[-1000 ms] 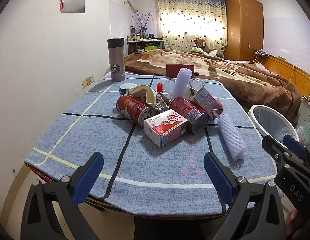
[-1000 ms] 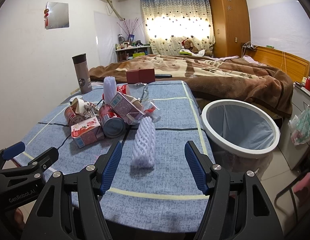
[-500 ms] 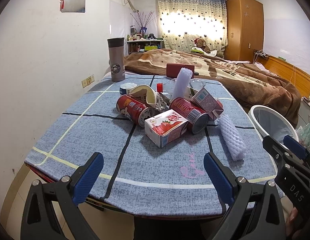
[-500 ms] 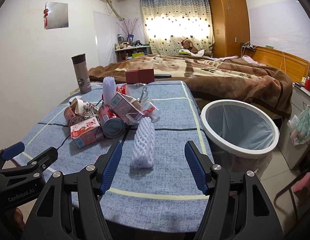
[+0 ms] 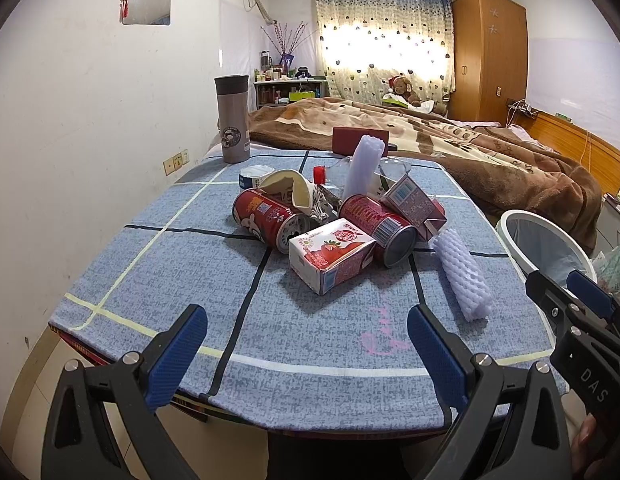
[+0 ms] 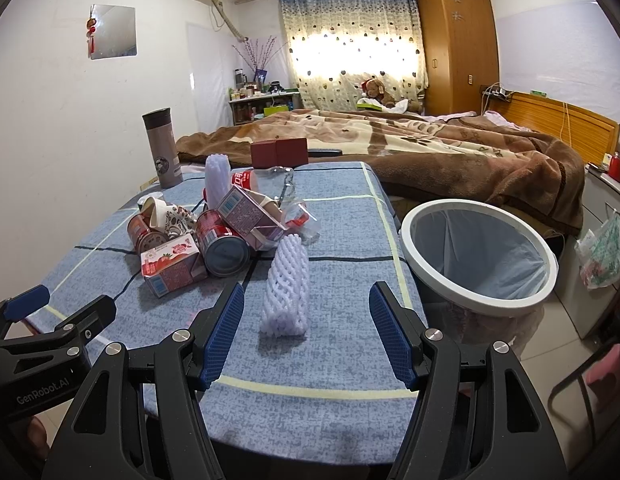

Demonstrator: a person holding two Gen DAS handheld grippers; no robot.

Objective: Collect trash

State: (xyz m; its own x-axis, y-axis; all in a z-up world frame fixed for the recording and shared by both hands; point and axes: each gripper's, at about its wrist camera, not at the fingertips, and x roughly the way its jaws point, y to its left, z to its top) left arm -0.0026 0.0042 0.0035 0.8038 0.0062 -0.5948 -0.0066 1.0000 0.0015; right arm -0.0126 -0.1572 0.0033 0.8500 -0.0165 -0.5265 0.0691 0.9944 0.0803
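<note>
Both tools, left (image 5: pixel 305 336) and right (image 6: pixel 305 320), were wide apart and empty. Trash lay piled on the counter (image 5: pixel 149 264) beside the bin (image 6: pixel 478 264), likely for short drops.

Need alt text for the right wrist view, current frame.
The open right claw hovers over the near edge of a blue checked table, lined up with a white foam fruit net lying just ahead. A pile of red cans and drink cartons sits left of it; a lined white trash bin stands beside the table on the right.

"DAS" is printed on the right gripper (image 5: pixel 588 294); "GenRobot.AI" on the left gripper (image 6: pixel 57 300).
</note>
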